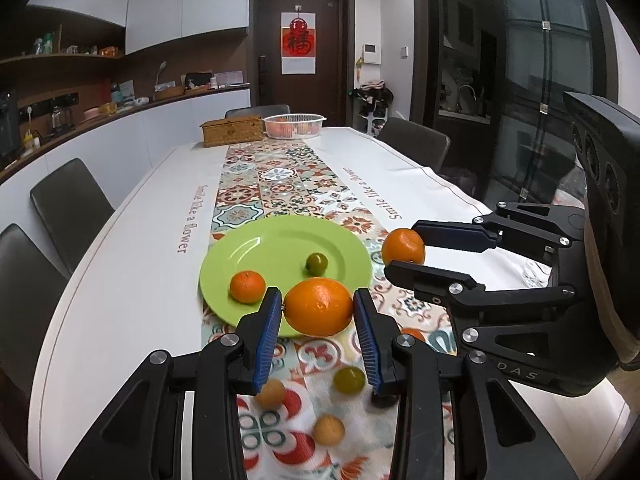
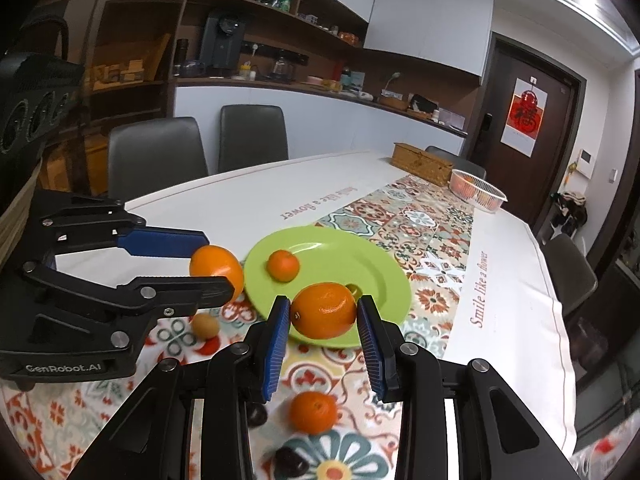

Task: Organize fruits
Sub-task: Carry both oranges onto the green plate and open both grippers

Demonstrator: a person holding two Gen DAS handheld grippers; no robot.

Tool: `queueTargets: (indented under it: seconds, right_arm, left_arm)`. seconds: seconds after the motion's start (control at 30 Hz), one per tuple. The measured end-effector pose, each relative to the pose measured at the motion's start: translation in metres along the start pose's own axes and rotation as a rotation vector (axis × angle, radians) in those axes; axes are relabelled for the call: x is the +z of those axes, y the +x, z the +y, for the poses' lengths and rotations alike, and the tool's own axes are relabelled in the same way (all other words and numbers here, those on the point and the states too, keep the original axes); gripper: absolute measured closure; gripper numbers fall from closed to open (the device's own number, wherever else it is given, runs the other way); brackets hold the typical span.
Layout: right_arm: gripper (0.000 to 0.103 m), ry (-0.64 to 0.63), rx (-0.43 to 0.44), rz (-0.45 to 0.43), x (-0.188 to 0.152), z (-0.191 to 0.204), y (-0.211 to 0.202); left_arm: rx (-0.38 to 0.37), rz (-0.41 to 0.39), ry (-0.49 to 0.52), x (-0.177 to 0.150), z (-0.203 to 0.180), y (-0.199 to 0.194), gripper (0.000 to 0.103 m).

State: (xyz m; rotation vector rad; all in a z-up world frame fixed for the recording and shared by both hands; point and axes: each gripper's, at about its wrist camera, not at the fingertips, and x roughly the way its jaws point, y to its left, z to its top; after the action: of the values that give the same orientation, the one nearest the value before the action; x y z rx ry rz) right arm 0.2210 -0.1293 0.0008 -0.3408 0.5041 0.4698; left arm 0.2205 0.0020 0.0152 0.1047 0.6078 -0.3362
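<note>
My left gripper (image 1: 318, 296) is shut on a large orange (image 1: 318, 307), held just above the near rim of the green plate (image 1: 280, 240). My right gripper (image 2: 324, 302) is shut on a second orange (image 2: 324, 312) over the plate's (image 2: 340, 256) near edge. Each gripper shows in the other's view: the right gripper (image 1: 402, 248) with its orange (image 1: 403, 246), the left gripper (image 2: 218, 262) with its orange (image 2: 216, 268). On the plate lie a small tangerine (image 1: 247, 286) and a green fruit (image 1: 317, 263).
Loose fruit lies on the patterned runner below the grippers: a green fruit (image 1: 349, 380), two brownish ones (image 1: 328, 430), a tangerine (image 2: 313, 412), a dark fruit (image 2: 291, 460). At the far end stand a wicker box (image 1: 232, 130) and a white basket (image 1: 294, 124). Chairs line the table.
</note>
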Motion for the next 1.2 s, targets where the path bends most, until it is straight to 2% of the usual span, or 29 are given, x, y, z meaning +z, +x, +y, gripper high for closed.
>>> queueTargets:
  seconds: [0.63, 0.9, 1.07, 1.2]
  right_arm:
    - [0.068, 0.105, 0.043, 0.125, 0.033, -0.043, 0.095]
    - [0.068, 0.15, 0.047, 0.2, 0.033, -0.056, 0.137]
    - [0.068, 0.179, 0.053, 0.238, 0.032, -0.063, 0.158]
    - [0.068, 0.207, 0.072, 0.269, 0.029, -0.067, 0.171]
  left_arm:
    - [-0.005, 0.11, -0.074, 0.041, 0.053, 0.087, 0.067]
    - [-0.013, 0.199, -0.139, 0.041, 0.072, 0.132, 0.067]
    - [-0.028, 0.246, -0.158, 0.04, 0.077, 0.151, 0.067]
    - [-0.006, 0.262, -0.147, 0.039, 0.078, 0.159, 0.066]
